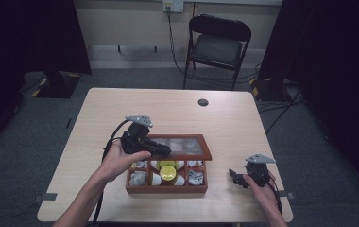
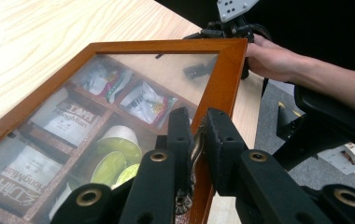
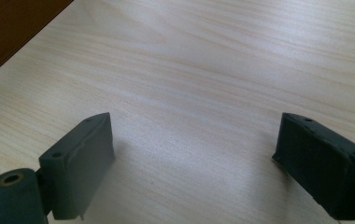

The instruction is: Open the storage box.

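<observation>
High view: pale wooden table (image 1: 121, 101), grey carpet (image 1: 310, 156); left tongs (image 1: 166, 152) grasp lid (image 1: 187, 153), right tongs (image 1: 236, 178) released.

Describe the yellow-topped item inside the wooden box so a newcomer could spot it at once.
On the table stands a wooden box with its glass lid raised. In its middle compartment lies a round yellow-topped cup; the white packets beside it are flat and pale.

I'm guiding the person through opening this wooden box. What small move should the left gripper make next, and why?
Probably swing the lid a little further up and back. The left gripper is shut on the metal latch at the lid's front edge, and the lid is only part-raised over the box. The right gripper rests open on the table.
</observation>
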The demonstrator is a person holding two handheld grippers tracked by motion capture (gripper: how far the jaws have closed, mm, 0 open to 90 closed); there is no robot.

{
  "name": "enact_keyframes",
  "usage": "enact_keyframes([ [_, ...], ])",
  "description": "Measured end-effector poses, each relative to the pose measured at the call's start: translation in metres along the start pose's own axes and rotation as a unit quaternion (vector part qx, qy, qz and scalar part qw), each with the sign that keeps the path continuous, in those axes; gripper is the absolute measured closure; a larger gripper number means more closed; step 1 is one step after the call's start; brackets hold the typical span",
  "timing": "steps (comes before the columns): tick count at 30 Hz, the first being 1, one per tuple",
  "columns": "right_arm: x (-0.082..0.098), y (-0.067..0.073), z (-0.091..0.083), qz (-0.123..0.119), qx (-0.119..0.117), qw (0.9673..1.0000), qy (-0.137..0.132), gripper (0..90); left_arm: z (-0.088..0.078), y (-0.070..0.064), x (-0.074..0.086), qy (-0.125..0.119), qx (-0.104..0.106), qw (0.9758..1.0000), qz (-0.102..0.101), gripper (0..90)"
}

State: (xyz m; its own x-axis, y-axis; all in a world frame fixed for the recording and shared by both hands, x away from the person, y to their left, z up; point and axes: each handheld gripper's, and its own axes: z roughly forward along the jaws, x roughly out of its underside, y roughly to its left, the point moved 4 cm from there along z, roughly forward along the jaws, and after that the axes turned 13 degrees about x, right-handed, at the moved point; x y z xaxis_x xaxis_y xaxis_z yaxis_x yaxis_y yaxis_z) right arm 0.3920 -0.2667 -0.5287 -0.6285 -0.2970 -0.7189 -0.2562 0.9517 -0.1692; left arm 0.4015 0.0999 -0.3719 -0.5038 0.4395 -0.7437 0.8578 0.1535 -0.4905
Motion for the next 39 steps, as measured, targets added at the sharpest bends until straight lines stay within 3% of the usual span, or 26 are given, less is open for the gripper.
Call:
enact_keyframes([
  [25,0.000,0.000,0.000,0.000,0.000,1.0000,0.000,10.7,-0.012,0.006,-0.020,-0.031,-0.009,0.9995,0.001,80.6],
  [36,0.000,0.000,0.000,0.000,0.000,1.0000,0.000,10.7,-0.017,0.010,-0.028,-0.045,-0.010,0.9989,0.010,80.8],
  [39,0.000,0.000,0.000,0.001,0.001,1.0000,0.000,10.6,-0.019,0.010,-0.031,-0.043,-0.022,0.9987,0.019,81.0],
])
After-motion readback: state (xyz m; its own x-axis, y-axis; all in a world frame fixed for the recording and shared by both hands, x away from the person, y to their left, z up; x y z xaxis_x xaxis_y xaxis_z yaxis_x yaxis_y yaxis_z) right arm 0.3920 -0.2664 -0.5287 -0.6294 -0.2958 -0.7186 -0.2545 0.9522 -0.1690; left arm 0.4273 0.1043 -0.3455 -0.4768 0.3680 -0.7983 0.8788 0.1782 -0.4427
